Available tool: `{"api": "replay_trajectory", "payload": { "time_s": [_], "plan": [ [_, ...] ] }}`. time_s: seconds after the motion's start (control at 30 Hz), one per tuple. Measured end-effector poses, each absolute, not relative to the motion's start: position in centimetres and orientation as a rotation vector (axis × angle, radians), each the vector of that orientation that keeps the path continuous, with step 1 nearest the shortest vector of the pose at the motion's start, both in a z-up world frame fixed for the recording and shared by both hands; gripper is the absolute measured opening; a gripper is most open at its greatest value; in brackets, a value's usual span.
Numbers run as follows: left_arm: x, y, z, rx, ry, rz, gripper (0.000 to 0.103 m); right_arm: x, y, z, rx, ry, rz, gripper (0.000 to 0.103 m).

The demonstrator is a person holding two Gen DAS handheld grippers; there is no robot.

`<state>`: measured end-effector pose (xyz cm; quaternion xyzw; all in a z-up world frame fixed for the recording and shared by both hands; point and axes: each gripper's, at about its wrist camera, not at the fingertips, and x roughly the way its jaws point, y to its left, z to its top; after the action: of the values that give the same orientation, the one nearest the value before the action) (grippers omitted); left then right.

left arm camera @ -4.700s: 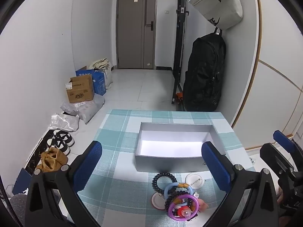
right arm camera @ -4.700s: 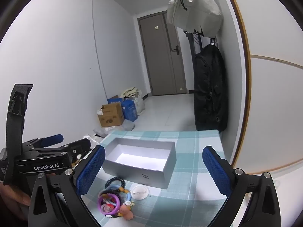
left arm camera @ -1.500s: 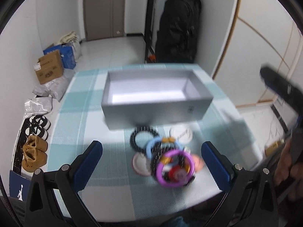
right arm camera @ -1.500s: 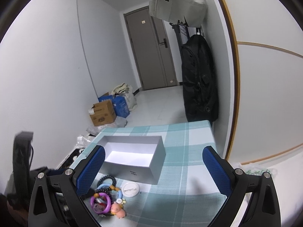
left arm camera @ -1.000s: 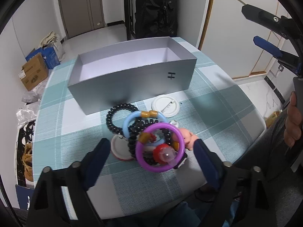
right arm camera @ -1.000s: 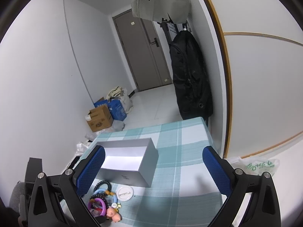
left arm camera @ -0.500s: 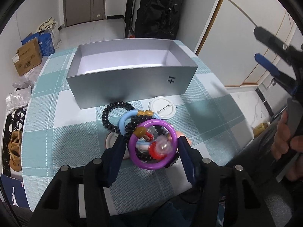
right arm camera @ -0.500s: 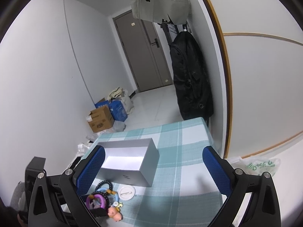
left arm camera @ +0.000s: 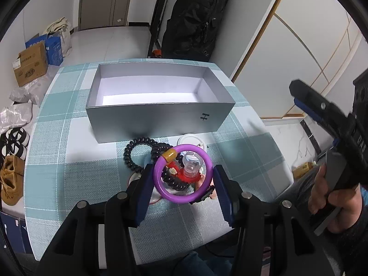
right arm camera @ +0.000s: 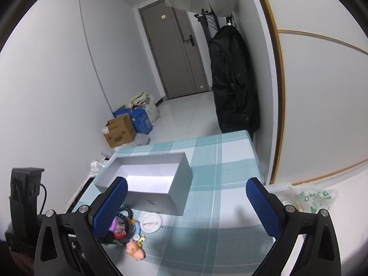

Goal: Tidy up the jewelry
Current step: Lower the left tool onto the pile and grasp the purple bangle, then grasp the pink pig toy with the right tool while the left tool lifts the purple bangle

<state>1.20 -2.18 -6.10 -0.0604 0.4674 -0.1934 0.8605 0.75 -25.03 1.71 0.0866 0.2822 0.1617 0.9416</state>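
A purple bangle [left arm camera: 158, 184] with an amber bead lies atop a jewelry pile on the checked tablecloth [left arm camera: 76, 174]. My left gripper [left arm camera: 183, 171] has its jaws closing, and both blue pads meet the bangle's sides. In the pile are a black bead bracelet [left arm camera: 130, 155], a red and clear trinket [left arm camera: 191, 169] and a white round badge [left arm camera: 186, 138]. An open silver box [left arm camera: 161, 119] stands just behind, with nothing in it. My right gripper [right arm camera: 186, 180] hovers open to the right, with nothing between its fingers. A pink pig figure [right arm camera: 135, 251] lies near the front edge.
The table's right edge [left arm camera: 283, 168] and front edge are close to the pile. On the floor to the left are a cardboard box [left arm camera: 28, 66], plastic bags and shoes [left arm camera: 11, 179]. A black backpack [left arm camera: 197, 16] hangs behind the table. A hand [left arm camera: 331, 195] holds the right gripper.
The left gripper came down from above the table onto the pile and narrowed its jaws around the purple bangle, which now sits tilted between the pads. The right gripper barely moved.
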Motion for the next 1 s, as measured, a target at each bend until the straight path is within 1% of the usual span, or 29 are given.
{"api": "replay_trajectory", "payload": {
  "time_s": [0.1,0.17,0.47,0.67,0.8,0.9,0.97,1.0],
  "plan": [
    [1.6,-2.5,-6.7,-0.094,1.01,-0.4,0.046,0.8,-24.6,1.4,0.156,0.591,0.335,0.103],
    [2.2,-2.2,-7.5,-0.129,1.051,-0.408,0.046,0.9,-24.3,1.1,0.142,0.602,0.339,0.103],
    [2.1,-1.4,-5.9,-0.154,1.038,-0.411,0.046,0.7,-22.8,0.6,0.075,0.626,0.366,0.103],
    [2.8,-0.5,-5.9,-0.276,1.06,-0.481,0.046,0.8,-22.2,0.1,0.062,0.652,0.394,0.103],
    [4.1,-0.4,-5.9,-0.326,1.077,-0.527,0.046,1.2,-21.6,-0.8,0.062,0.741,0.447,0.103],
    [5.1,0.2,-6.4,-0.425,1.107,-0.571,0.046,1.3,-20.5,-1.9,0.045,0.836,0.52,0.103],
    [5.6,0.4,-6.8,-0.468,1.136,-0.578,0.046,1.0,-19.5,-2.6,0.025,0.874,0.575,0.096],
    [5.8,0.5,-6.9,-0.479,1.138,-0.568,0.046,0.8,-18.9,-2.9,0.005,0.886,0.591,0.094]
  ]
}}
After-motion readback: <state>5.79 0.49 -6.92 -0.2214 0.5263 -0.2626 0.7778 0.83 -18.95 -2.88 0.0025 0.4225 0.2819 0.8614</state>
